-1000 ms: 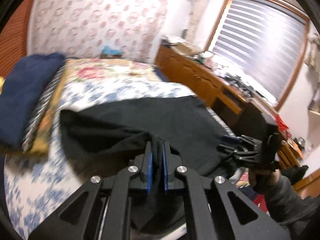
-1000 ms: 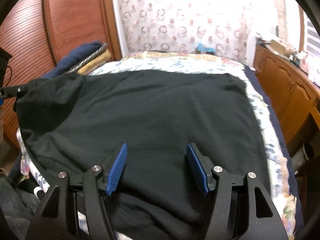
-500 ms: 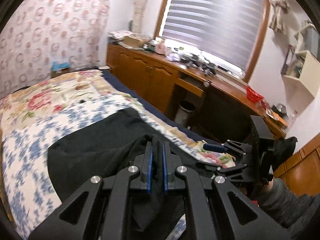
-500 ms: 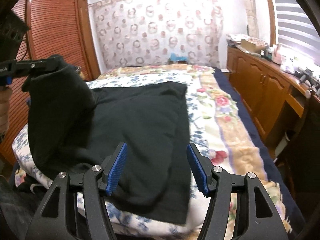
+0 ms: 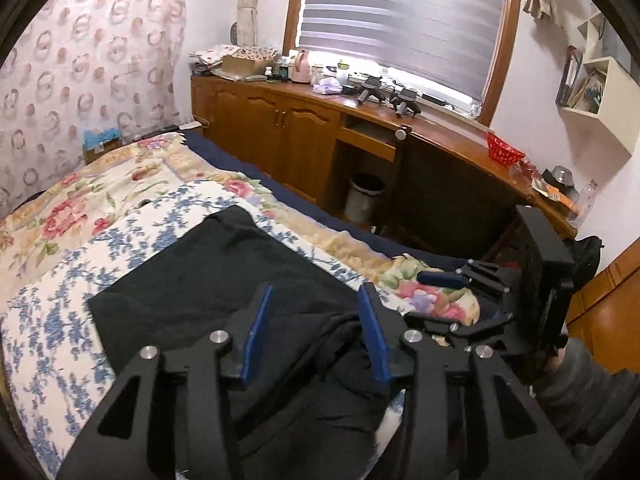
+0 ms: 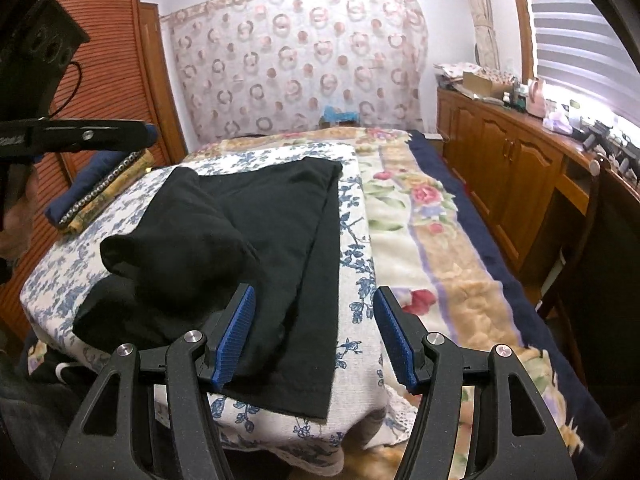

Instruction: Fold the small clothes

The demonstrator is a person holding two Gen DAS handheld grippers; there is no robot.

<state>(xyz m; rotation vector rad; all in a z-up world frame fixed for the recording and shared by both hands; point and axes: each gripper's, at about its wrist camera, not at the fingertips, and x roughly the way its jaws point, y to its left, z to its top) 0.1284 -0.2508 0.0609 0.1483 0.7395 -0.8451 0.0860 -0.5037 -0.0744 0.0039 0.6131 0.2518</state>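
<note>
A black garment (image 6: 276,232) lies folded lengthwise on the flowered bed cover (image 6: 404,216), with a bunched fold (image 6: 176,248) lying on its left half. In the left wrist view the garment (image 5: 208,280) lies below my left gripper (image 5: 316,328), which is open and empty just above the cloth. My right gripper (image 6: 316,332) is open and empty over the garment's near right edge. The right gripper also shows in the left wrist view (image 5: 444,280), and the left gripper shows in the right wrist view (image 6: 100,136) at the left, above the bed.
A stack of folded clothes (image 6: 100,188) lies at the bed's left side by a wooden wardrobe (image 6: 120,80). A wooden counter (image 5: 320,120) with clutter runs along the window on the right. A small bin (image 5: 364,196) stands under the desk.
My left gripper carried the garment's left side over to the right, then opened and let the cloth drop onto the rest. The right gripper stayed open.
</note>
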